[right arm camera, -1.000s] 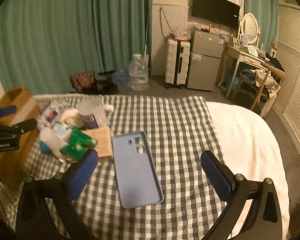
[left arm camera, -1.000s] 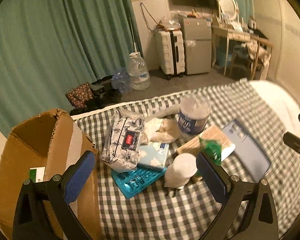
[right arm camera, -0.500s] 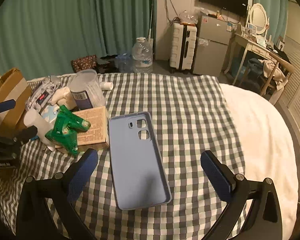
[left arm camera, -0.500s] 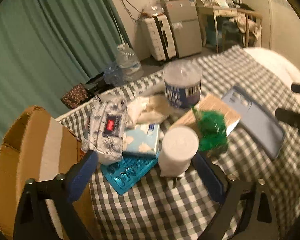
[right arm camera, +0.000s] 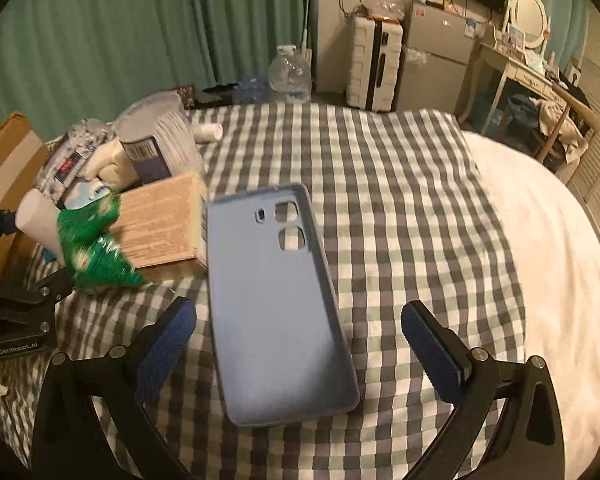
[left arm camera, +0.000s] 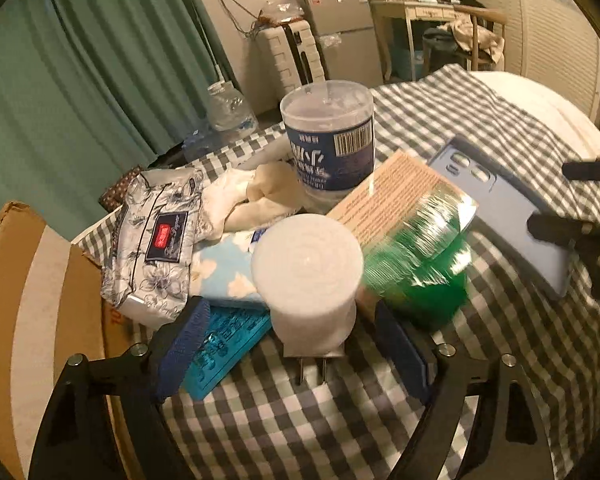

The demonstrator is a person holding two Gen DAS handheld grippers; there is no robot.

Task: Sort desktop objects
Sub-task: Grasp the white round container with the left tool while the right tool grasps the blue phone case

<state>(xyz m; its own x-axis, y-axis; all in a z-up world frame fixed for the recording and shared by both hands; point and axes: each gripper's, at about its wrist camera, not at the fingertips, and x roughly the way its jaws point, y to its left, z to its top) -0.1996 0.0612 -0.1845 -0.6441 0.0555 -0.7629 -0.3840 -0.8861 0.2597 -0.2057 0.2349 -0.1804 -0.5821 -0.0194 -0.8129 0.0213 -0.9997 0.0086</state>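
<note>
1. A white charger plug [left arm camera: 308, 280] stands on the checked cloth [left arm camera: 340, 420] at the near edge of a pile of desktop things, its two metal prongs pointing toward the left-wrist camera.
2. The left gripper [left arm camera: 296, 356] has its jaws spread wide, one blue pad on each side of the plug and neither touching it.
3. Just beside the plug, to its right, lies a green packet [left arm camera: 416, 264], blurred, resting partly on a brown printed box [left arm camera: 392, 196].
4. To the plug's left lie a blue cloud-print pack [left arm camera: 224, 272], a turquoise blister tray [left arm camera: 220, 344] and a floral tissue pack [left arm camera: 156, 240]; behind them sits a crumpled cream cloth [left arm camera: 260, 196].
5. Behind the plug stands a clear cylindrical tub [left arm camera: 328, 140] with a dark blue label.
6. A blue phone case [right arm camera: 276, 292] lies open side up on the cloth, just right of the brown box.
7. The right gripper [right arm camera: 300, 352] hovers with jaws spread wide, the near end of the case between its pads without contact.
8. A cardboard box [left arm camera: 40, 300] stands at the far left of the pile.
</note>
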